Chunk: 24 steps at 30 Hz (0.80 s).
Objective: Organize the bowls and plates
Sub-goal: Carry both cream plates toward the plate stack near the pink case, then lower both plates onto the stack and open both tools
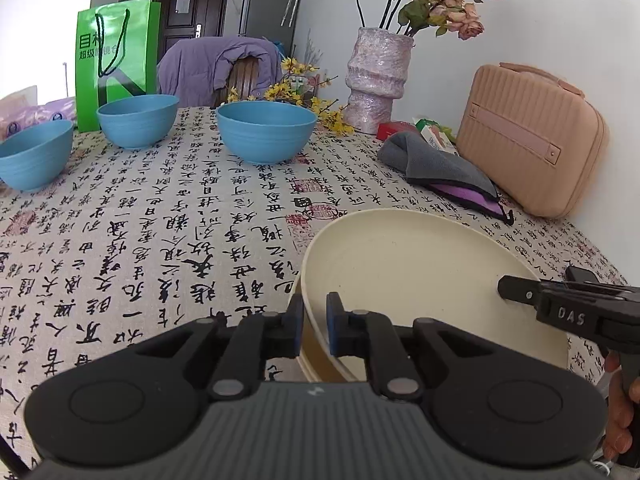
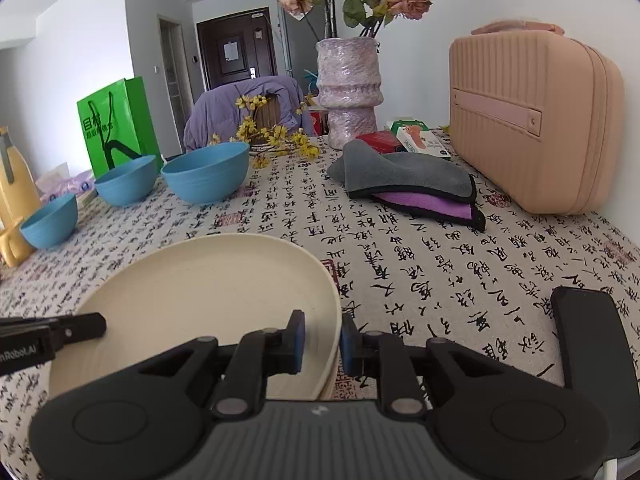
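Note:
A cream plate (image 1: 420, 276) is held a little above the table, with another cream plate rim showing under it. My left gripper (image 1: 314, 326) is shut on the plate's left rim. My right gripper (image 2: 322, 342) straddles the plate's (image 2: 208, 292) right rim with a small gap at each pad. It also shows in the left wrist view (image 1: 516, 290). Three blue bowls (image 1: 266, 130) (image 1: 138, 120) (image 1: 34, 154) stand apart in a row at the far left of the table.
A pink ribbed case (image 1: 532, 136) and folded grey and purple cloths (image 1: 440, 168) lie at the right. A pink vase (image 1: 378, 78) with flowers stands at the back, a green bag (image 1: 116, 60) at the back left. A yellow bottle (image 2: 12, 192) stands far left.

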### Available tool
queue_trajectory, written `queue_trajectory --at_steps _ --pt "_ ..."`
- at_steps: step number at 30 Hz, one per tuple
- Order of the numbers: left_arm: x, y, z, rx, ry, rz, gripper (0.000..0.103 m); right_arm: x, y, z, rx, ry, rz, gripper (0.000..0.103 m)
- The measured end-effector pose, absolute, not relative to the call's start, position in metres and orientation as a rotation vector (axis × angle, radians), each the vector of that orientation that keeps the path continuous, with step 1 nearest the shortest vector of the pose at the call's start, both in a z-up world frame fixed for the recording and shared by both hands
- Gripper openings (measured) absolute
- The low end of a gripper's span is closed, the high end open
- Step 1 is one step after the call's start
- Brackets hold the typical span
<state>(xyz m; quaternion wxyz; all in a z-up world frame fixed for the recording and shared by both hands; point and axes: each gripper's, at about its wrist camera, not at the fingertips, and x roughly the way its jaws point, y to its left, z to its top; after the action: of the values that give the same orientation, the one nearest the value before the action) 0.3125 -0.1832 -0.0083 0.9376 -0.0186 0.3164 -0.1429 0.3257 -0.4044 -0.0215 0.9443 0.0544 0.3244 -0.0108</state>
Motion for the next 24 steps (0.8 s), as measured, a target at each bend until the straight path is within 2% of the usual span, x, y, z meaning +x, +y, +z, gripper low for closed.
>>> queue_trajectory --at_steps 3,7,15,21,23,24 --pt "0.307 -0.183 -0.008 -0.008 0.619 -0.288 0.014 0.323 -0.393 -0.026 0.033 0.657 -0.024 0.021" --pt "0.302 -0.186 -0.009 0.058 0.590 -0.300 0.027 0.321 -0.384 -0.029 -0.027 0.644 -0.028 0.023" --pt "0.290 -0.166 0.002 0.006 0.576 -0.316 0.028 0.310 -0.386 -0.013 0.014 0.604 -0.030 0.024" --pt "0.264 -0.135 0.010 -0.017 0.546 -0.292 0.040 0.293 -0.363 -0.001 0.013 0.578 0.032 0.026" --pt "0.251 -0.121 0.013 -0.023 0.523 -0.262 0.052 0.284 -0.350 0.002 0.026 0.559 0.074 0.037" --pt "0.243 -0.113 0.014 -0.023 0.503 -0.241 0.054 0.279 -0.344 0.003 0.033 0.548 0.100 0.042"
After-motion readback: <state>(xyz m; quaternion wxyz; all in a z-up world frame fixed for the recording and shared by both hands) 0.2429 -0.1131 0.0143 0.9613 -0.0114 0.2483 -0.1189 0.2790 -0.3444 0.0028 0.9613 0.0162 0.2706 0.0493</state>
